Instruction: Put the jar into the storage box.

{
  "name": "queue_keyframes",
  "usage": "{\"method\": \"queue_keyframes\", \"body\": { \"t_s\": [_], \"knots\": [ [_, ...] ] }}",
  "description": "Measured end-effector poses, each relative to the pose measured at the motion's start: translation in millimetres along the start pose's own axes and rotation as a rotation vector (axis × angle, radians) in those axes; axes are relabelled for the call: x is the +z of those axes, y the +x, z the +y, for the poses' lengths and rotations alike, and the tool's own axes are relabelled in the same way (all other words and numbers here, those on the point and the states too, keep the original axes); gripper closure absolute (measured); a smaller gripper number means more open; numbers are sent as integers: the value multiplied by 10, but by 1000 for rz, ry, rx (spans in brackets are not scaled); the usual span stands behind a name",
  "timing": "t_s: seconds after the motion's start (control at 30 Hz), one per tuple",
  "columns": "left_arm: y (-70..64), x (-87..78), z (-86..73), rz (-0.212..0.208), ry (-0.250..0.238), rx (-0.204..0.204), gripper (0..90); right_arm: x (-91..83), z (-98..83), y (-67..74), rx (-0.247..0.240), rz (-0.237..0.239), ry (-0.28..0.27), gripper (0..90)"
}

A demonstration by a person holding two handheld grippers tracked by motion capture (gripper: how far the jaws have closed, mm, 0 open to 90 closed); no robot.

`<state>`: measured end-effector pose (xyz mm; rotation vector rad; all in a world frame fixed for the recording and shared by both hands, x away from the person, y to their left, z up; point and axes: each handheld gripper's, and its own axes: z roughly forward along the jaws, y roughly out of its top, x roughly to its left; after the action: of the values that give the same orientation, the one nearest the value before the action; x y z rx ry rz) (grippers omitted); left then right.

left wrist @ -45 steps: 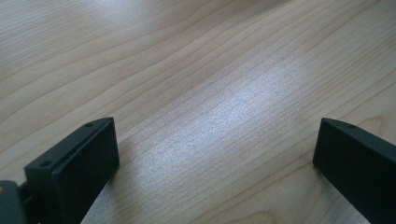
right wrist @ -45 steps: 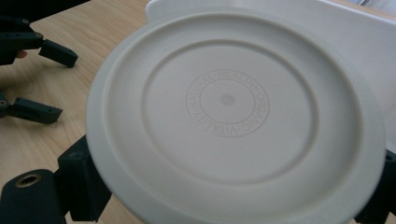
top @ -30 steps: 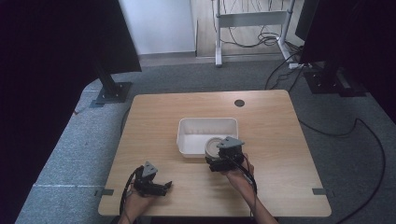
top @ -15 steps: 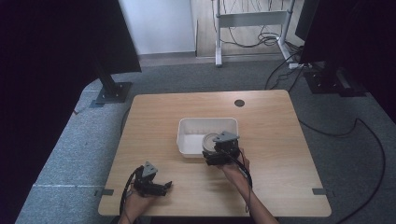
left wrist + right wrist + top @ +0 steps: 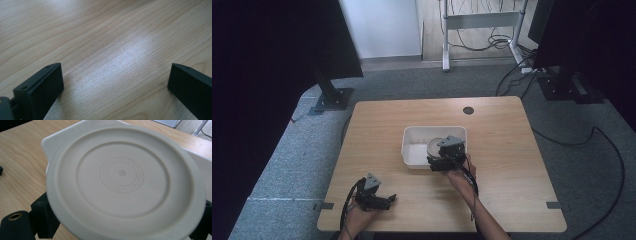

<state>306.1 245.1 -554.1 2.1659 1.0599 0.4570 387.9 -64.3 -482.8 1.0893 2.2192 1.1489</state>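
Observation:
A round cream plate (image 5: 125, 185) is clamped by its rim between the black jaws of my right gripper (image 5: 122, 225), its embossed underside facing the camera. In the high view the plate (image 5: 433, 146) is tilted over the right part of a white rectangular bin (image 5: 411, 149), and the right gripper (image 5: 438, 157) stands at the bin's near right corner. My left gripper (image 5: 389, 199) rests low over the table's front left, its jaws wide apart. In the left gripper view that gripper (image 5: 114, 68) has only bare wood between its fingers.
The wooden table (image 5: 497, 130) has a small round cable hole (image 5: 468, 110) at its far side. Grey carpet surrounds it, with black stands (image 5: 331, 95) and cables (image 5: 602, 145) on the floor beyond.
My right gripper has carried the plate a little to the left and farther over the bin. The left gripper has stayed put.

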Motion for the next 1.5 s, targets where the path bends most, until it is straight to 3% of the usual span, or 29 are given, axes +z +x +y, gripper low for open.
{"method": "queue_keyframes", "body": {
  "t_s": [0.2,0.83,1.17,1.5],
  "knots": [
    [0,0,0,0,0,-1,1,88,3,-46,18,-17,7,94],
    [-1,0,0,0,0,-1,1,377,-123,-61,12,-79,51,94],
    [-1,0,0,0,0,-1,1,458,-189,-119,72,-55,61,94],
    [-1,0,0,0,0,-1,1,460,-189,-141,65,-36,71,88]
  ]
}}
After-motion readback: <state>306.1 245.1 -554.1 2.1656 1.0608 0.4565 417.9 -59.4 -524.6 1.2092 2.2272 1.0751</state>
